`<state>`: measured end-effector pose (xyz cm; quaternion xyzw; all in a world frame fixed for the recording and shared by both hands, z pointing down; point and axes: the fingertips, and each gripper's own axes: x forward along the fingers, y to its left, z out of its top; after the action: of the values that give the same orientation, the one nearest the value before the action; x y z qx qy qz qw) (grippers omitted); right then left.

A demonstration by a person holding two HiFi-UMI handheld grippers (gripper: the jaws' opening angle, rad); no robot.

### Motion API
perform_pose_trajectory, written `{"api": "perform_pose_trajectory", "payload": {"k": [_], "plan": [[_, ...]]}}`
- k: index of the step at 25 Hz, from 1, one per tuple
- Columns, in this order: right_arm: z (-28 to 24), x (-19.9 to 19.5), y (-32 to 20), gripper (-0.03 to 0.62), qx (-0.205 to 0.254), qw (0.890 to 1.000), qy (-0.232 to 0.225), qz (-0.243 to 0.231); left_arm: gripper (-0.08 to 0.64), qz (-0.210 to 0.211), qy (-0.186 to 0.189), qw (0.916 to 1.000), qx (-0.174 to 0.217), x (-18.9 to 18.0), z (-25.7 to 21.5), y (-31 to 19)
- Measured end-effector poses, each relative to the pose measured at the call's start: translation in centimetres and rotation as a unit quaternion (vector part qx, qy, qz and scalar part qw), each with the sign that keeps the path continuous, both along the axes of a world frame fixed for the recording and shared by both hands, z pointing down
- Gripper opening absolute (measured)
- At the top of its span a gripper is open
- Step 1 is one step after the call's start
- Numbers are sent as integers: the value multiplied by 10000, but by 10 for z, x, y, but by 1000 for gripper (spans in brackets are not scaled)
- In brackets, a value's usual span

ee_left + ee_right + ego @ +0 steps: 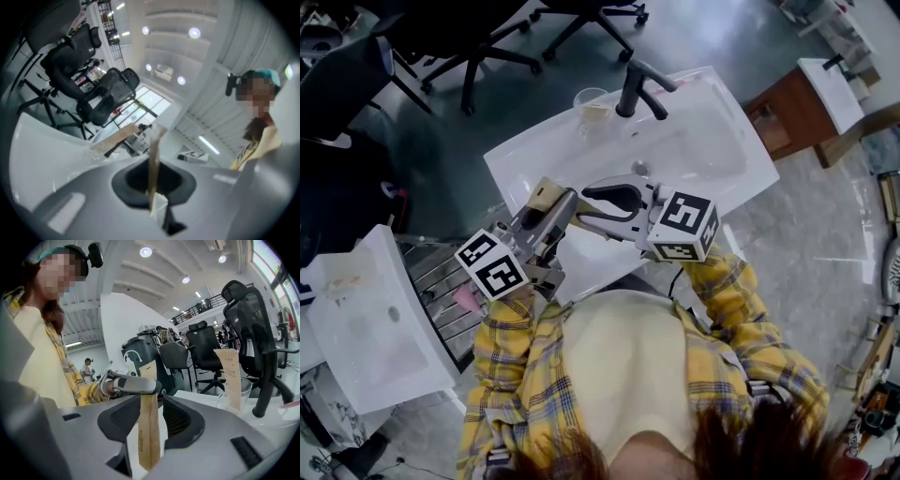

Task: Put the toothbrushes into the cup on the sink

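While I hold one toothbrush in the air, the cup (pixel 591 98) stands on the back edge of the white sink (pixel 712 155), just beside the black tap (pixel 634 89). The cup is clear like glass. One toothbrush in a brown paper wrapper (pixel 596 112) is in it. The right gripper view shows the cup (pixel 233 397) too, with that wrapped brush (pixel 228 373) sticking up out of the top.

The other toothbrush (pixel 546 195) is also in a brown paper wrapper. It is not in the cup. I hold it over the near edge of the sink, close to my tummy and well away from the cup.

Both grippers pinch this one brush. My right gripper (pixel 598 199) has its two black pads closed on the wrapper. In the right gripper view the wrapper (pixel 149 446) stands up straight between the pads of the right gripper (pixel 149 418). My left gripper (pixel 133 384) shows there too, and it pinches the same wrapper higher up.

In the left gripper view the wrapper (pixel 153 154) looks like a thin strip, because I see it from the side. The left gripper (pixel 151 185) is squeezed tight on it.

In the head view my left gripper (pixel 558 214) is just beside the right one, with the brush between them.
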<state>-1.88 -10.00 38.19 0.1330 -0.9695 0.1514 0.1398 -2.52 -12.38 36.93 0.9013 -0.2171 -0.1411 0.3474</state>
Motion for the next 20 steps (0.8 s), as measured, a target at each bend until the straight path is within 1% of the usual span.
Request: {"api": "perform_pose_trajectory", "payload": {"k": [2,6,10,12,15,20], "plan": [[5,-2,2,120,-87,9998,102,-116,5,133,-148,9998,92,4,0,3],[15,-6,7,120,-195,9984,404,-338,5,308,-247,9991,181,8,-1,5],[22,-9,10,116,-136,9963,703,-484,5,439,-594,9967,334,12,3,7],[24,-9,11,102,-156,9955,753,-555,5,505,-704,9955,381,13,4,8],[25,-7,13,75,-237,9948,755,-637,5,567,-767,9946,416,14,5,10],[25,-5,10,28,-431,9947,740,-569,17,534,-880,9929,600,17,2,10]]}}
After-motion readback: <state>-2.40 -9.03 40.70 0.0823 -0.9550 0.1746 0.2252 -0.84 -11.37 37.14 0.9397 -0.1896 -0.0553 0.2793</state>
